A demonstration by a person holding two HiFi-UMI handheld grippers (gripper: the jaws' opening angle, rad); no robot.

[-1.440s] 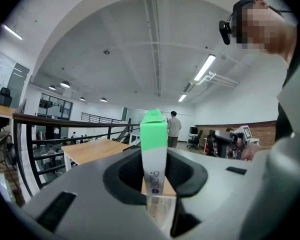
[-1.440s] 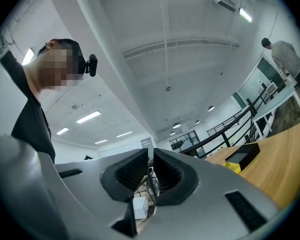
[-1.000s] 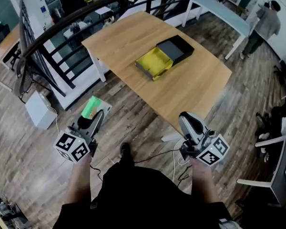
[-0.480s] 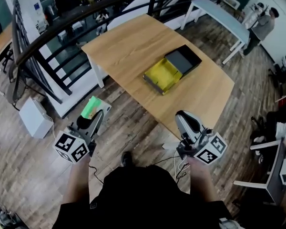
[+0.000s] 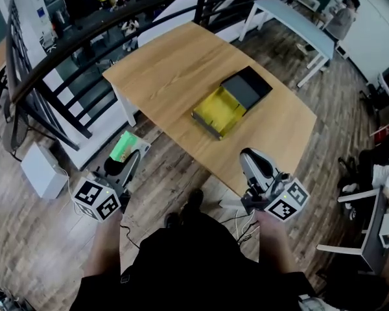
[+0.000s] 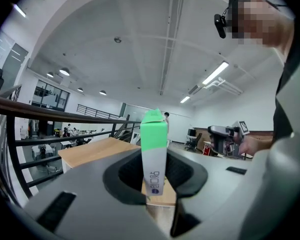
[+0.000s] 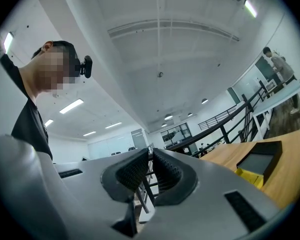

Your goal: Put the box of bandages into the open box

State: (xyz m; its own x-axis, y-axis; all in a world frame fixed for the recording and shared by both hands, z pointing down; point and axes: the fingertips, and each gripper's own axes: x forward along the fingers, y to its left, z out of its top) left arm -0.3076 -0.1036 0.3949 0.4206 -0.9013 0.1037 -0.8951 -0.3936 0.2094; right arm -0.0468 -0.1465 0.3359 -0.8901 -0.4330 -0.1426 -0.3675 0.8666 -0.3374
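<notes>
My left gripper (image 5: 131, 153) is shut on the box of bandages (image 5: 123, 146), a slim carton with a green top and white lower half, held over the floor left of the table. In the left gripper view the carton (image 6: 154, 149) stands upright between the jaws of that gripper (image 6: 155, 176). The open box (image 5: 217, 112), yellow inside, lies on the wooden table (image 5: 168, 70) with its black lid (image 5: 246, 87) against its far side. My right gripper (image 5: 253, 161) hangs shut and empty off the table's near edge. From the right gripper (image 7: 149, 168), the open box (image 7: 254, 165) shows at far right.
A dark railing (image 5: 71, 41) runs along the left and back. A white unit (image 5: 44, 170) stands on the floor at left. Behind are a grey table (image 5: 292, 15) and a person (image 5: 342, 18). Chairs (image 5: 369, 199) stand at right; cables (image 5: 236, 219) lie underfoot.
The view has drifted closer to the table, and the open box sits a little nearer. Both grippers keep their pose; the left still holds the carton.
</notes>
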